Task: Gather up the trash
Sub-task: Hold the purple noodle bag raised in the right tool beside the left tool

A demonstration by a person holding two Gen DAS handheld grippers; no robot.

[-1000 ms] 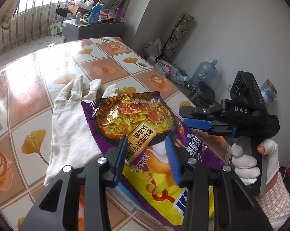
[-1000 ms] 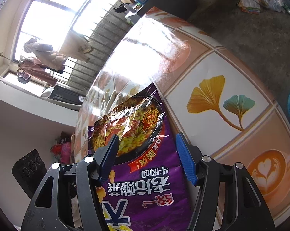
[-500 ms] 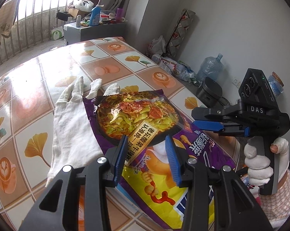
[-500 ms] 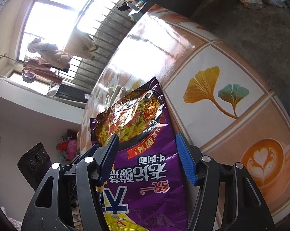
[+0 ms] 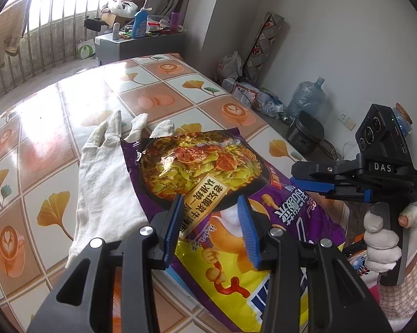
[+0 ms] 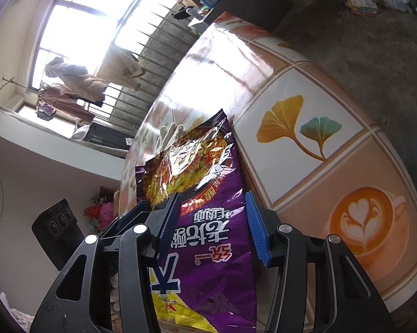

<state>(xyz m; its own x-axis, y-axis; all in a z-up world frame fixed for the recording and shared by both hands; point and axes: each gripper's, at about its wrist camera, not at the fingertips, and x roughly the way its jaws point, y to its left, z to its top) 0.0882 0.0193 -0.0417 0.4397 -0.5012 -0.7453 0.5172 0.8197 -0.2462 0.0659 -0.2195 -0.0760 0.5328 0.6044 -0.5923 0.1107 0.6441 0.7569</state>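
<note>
On your left, a white cloth glove (image 5: 103, 177) lies flat on the tiled surface (image 5: 70, 102), its right edge tucked under the noodle packet (image 5: 208, 183).

The packet lies on the surface with its long axis running from the near edge, where the yellow end overhangs, toward the far side, where the printed bowl picture sits. This axis lines up roughly with the pointing direction of both grippers.

The left gripper (image 5: 210, 230) hovers over the middle of the packet, jaws parted, pads straddling the print but not pressing it. It is released and holds nothing.

The right gripper (image 6: 212, 222) sits at the packet's right side. Its jaws are closing, with the purple band of the packet between them; in the right wrist view the pads stand clear of the film, so it does not grip yet. In the left wrist view its fingers (image 5: 311, 184) lie flat, just above the packet's right edge.

Judgement: the right gripper is the better placed to pinch. Close across the short width near the right edge.
</note>
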